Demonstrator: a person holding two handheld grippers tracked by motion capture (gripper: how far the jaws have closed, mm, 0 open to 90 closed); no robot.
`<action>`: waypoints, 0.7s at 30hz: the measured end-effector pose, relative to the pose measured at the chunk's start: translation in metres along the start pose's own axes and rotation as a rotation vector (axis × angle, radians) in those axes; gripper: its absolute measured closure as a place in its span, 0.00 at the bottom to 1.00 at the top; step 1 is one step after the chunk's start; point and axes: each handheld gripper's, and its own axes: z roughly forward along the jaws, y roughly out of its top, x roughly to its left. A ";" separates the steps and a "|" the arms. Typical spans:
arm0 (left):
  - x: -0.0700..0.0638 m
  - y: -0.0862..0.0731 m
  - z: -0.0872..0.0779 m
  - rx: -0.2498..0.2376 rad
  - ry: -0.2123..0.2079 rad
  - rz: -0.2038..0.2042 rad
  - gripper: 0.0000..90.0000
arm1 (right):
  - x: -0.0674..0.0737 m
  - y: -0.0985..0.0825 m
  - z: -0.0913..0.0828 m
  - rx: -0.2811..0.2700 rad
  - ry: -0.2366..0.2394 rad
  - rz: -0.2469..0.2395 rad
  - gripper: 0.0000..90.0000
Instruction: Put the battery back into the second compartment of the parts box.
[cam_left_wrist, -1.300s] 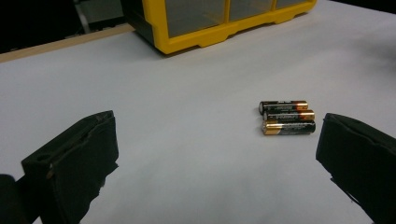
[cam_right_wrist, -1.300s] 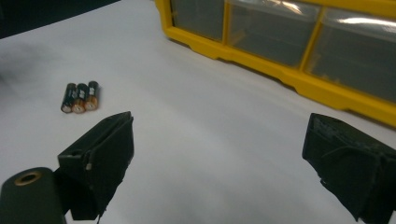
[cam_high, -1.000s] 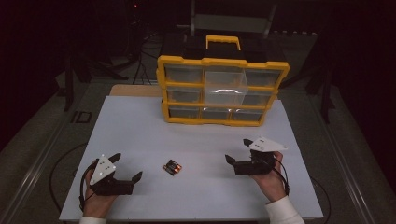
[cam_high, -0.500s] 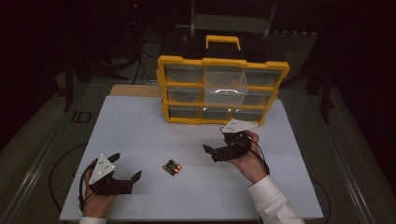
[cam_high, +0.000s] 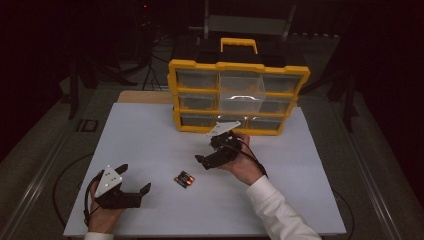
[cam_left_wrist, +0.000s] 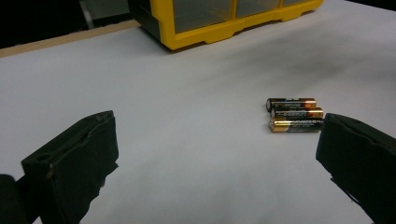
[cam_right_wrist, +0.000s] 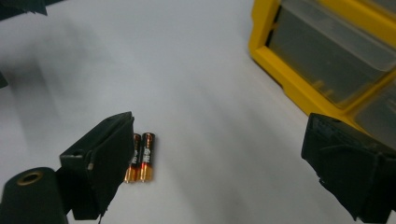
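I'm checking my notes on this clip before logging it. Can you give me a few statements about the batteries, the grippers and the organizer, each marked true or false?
1. Three batteries lie side by side on the white table. True.
2. The right gripper holds a battery. False: it is open, with nothing between its fingers.
3. The left gripper is open. True.
4. The yellow drawer organizer lies flat on its back. False: it stands upright at the far side.
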 end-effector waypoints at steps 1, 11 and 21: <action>0.000 0.000 0.000 -0.001 0.000 -0.001 0.00 | 0.001 0.002 0.003 0.009 0.002 -0.006 0.10; 0.001 0.000 0.000 0.002 -0.002 -0.005 0.00 | 0.012 0.012 0.036 0.123 0.019 -0.063 0.10; 0.001 -0.001 0.002 0.008 -0.005 -0.001 0.00 | 0.017 0.013 0.056 0.199 0.051 -0.088 0.13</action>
